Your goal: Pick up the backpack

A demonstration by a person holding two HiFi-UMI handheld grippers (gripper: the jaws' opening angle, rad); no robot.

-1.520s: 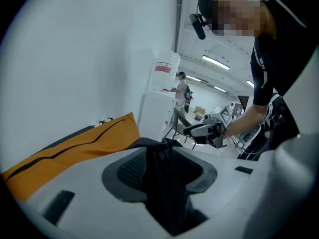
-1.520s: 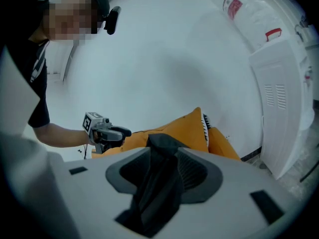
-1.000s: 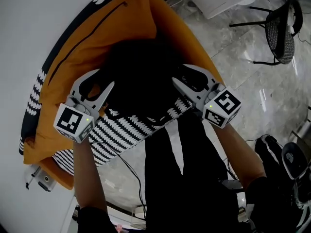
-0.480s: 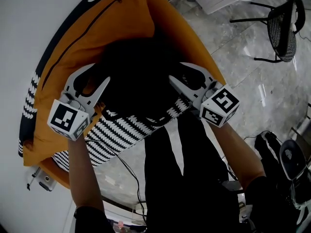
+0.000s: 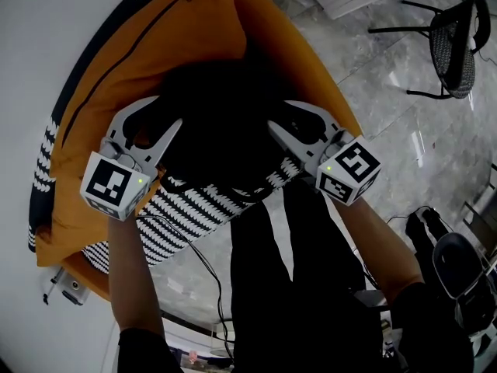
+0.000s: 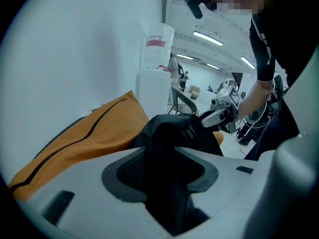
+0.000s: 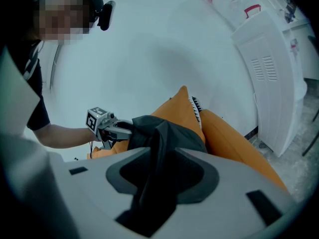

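Note:
A black backpack [image 5: 221, 123] hangs between my two grippers over an orange cushion [image 5: 116, 76]. My left gripper [image 5: 159, 142] is shut on black fabric at the bag's left side; in the left gripper view that fabric [image 6: 167, 183] is pinched between the jaws. On the bag's right side my right gripper [image 5: 283, 134] is likewise shut on its fabric [image 7: 152, 183]. Each gripper view shows the other gripper, the right gripper [image 6: 219, 114] and the left gripper [image 7: 107, 126], on the far side of the bag. Below the bag lies a black-and-white patterned cushion [image 5: 194, 208].
A white wall [image 5: 46, 29] stands at the left, with the cushions leaning on it. A black mesh chair [image 5: 450, 45] is on the marble floor at upper right. A white water dispenser [image 6: 154, 78] stands by the wall. Cables and black gear [image 5: 450, 263] lie at lower right.
Both grippers have stayed shut on the backpack. The left gripper shifted a little left and back; the bag is held at nearly the same place.

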